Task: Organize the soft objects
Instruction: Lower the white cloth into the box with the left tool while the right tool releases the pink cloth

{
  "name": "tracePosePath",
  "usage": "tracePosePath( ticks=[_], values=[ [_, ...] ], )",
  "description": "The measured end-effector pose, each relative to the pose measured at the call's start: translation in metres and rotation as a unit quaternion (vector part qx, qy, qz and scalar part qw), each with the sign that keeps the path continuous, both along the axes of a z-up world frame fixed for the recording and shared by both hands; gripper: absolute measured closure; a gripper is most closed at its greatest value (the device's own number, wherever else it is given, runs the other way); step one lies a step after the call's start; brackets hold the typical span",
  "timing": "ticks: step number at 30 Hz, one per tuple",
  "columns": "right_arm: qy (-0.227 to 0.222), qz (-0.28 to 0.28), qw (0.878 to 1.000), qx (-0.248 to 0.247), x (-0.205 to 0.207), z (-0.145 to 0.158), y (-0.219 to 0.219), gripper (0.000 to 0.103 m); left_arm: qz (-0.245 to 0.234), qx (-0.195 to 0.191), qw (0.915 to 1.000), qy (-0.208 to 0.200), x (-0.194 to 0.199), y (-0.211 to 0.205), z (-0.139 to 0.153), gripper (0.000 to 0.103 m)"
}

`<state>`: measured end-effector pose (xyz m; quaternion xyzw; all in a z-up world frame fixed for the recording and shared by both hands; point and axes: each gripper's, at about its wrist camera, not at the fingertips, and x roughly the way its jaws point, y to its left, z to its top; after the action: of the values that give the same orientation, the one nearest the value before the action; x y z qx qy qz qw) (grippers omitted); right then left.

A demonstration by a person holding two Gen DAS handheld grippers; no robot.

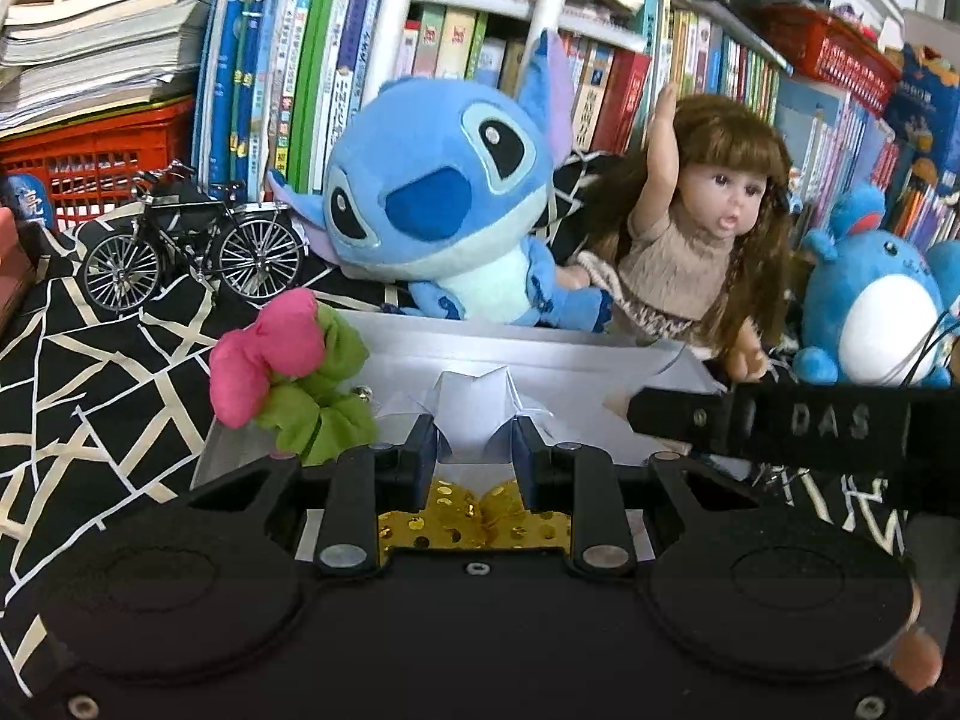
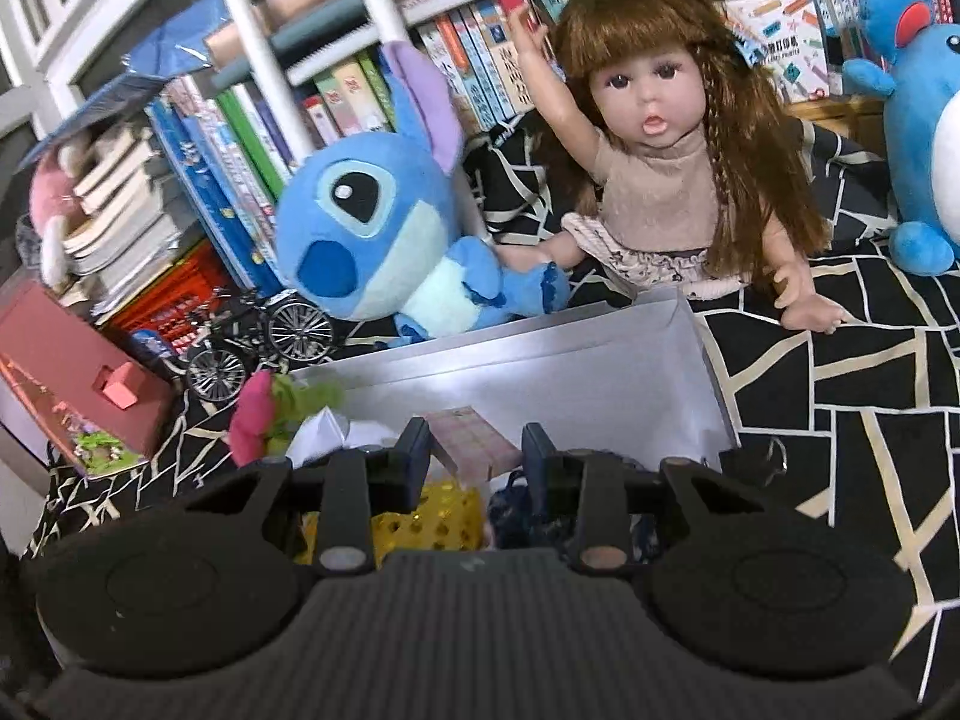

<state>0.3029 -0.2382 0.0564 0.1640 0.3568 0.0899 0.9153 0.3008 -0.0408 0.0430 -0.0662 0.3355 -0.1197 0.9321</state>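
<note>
My left gripper (image 1: 474,438) is shut on a crumpled clear-and-white plastic packet (image 1: 474,399) over an open silver-grey box (image 1: 540,354). My right gripper (image 2: 476,444) is shut on a small pink patterned carton (image 2: 471,438) above the same box (image 2: 540,348). Its black side reaches in from the right in the left wrist view. A pink and green fabric piece (image 1: 282,366) hangs on the box's left rim. Gold sequin fabric (image 1: 474,510) and a dark blue item (image 2: 516,510) lie below the fingers. Behind the box sit a blue plush alien (image 1: 444,192), a long-haired doll (image 1: 690,228) and a round blue plush (image 1: 870,306).
Everything rests on a black cloth with pale lines (image 1: 90,360). A miniature metal bicycle (image 1: 192,240) stands left of the blue plush. Rows of books (image 1: 312,60), stacked papers and red baskets (image 1: 96,162) close off the back. A pink box (image 2: 78,384) lies at the left.
</note>
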Motion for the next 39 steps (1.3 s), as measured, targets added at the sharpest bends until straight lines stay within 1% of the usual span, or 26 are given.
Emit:
tracePosePath(
  ticks=[5,8,14,20,33,39],
  values=[
    [0.016,-0.005,1.0,-0.009,0.015,-0.009,0.0,0.064,-0.001,0.009,0.9999,0.006,0.01,-0.004,-0.008,0.077],
    [0.027,-0.007,1.0,-0.004,0.021,-0.017,0.0,0.065,0.002,0.011,0.9999,0.012,0.013,-0.004,-0.014,0.077],
    [0.034,-0.003,0.999,-0.008,0.025,-0.028,0.004,0.065,0.003,0.019,0.9996,0.022,0.015,-0.005,-0.027,0.077],
    [0.04,-0.004,0.999,-0.019,0.028,-0.035,0.007,0.065,0.004,0.022,0.9995,0.023,0.016,-0.006,-0.03,0.077],
    [0.041,-0.004,0.998,-0.036,0.032,-0.039,0.013,0.065,0.011,0.016,0.9994,0.029,0.02,-0.006,-0.037,0.077],
    [0.036,-0.005,0.999,-0.038,0.029,-0.038,0.012,0.063,0.01,0.015,0.9996,0.02,0.016,-0.006,-0.036,0.077]
  ],
)
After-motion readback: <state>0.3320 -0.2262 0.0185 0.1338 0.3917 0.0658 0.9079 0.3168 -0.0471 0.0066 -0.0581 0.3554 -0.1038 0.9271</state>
